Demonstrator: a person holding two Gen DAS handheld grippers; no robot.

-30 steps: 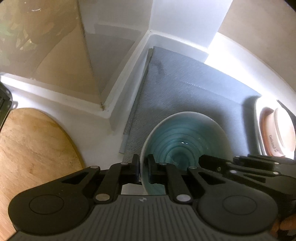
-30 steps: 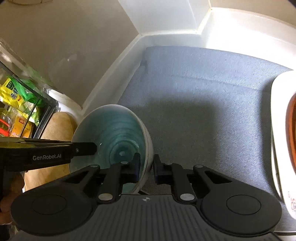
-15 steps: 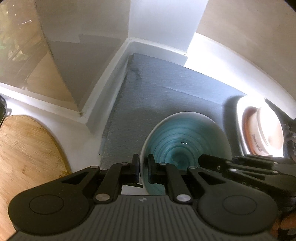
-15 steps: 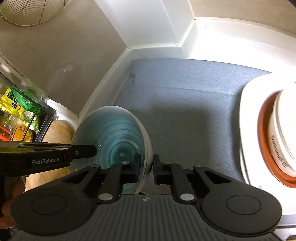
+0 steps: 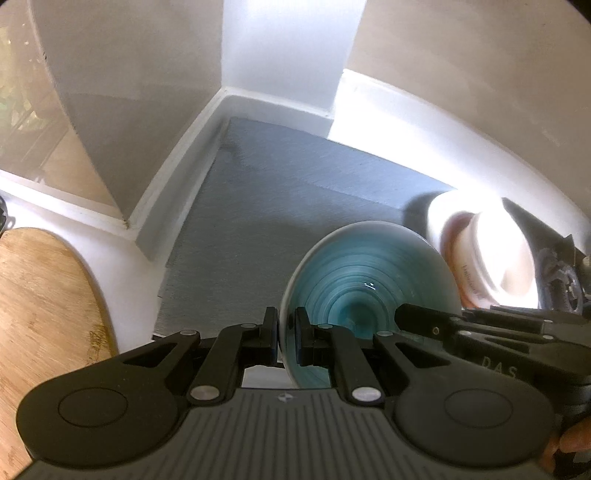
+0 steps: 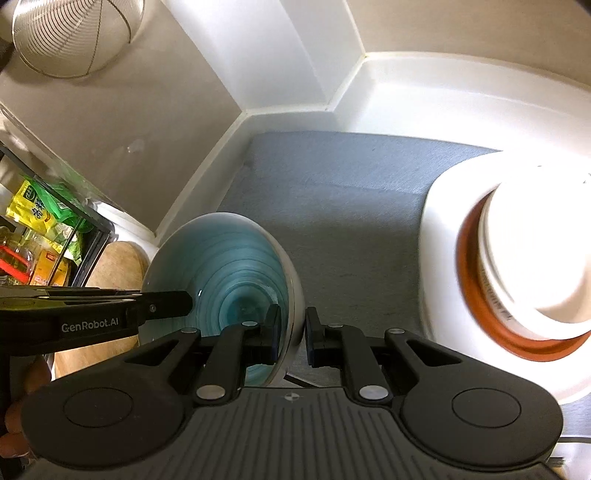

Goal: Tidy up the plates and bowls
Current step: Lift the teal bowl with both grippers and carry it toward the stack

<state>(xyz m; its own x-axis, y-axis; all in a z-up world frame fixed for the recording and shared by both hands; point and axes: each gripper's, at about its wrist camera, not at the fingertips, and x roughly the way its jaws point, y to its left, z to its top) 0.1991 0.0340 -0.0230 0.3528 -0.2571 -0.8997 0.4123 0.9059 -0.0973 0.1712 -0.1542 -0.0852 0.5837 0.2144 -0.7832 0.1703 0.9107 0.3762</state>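
Observation:
A teal-glazed bowl with a pale outside hangs above the grey mat, carried by both grippers. My left gripper is shut on the bowl's left rim. My right gripper is shut on the opposite rim of the same bowl, its fingers crossing into the left wrist view. To the right stands a stack: a white plate, a brown dish and a white bowl on top.
The mat lies in a white-walled corner. A wooden board lies on the counter at left. A black rack with packets and a wire basket stand off to the left. A person's fingers hold the left gripper.
Both grippers have carried the bowl to the right and a little upward. The stack of plate, dish and bowl has come much nearer and now fills the right side of the right wrist view.

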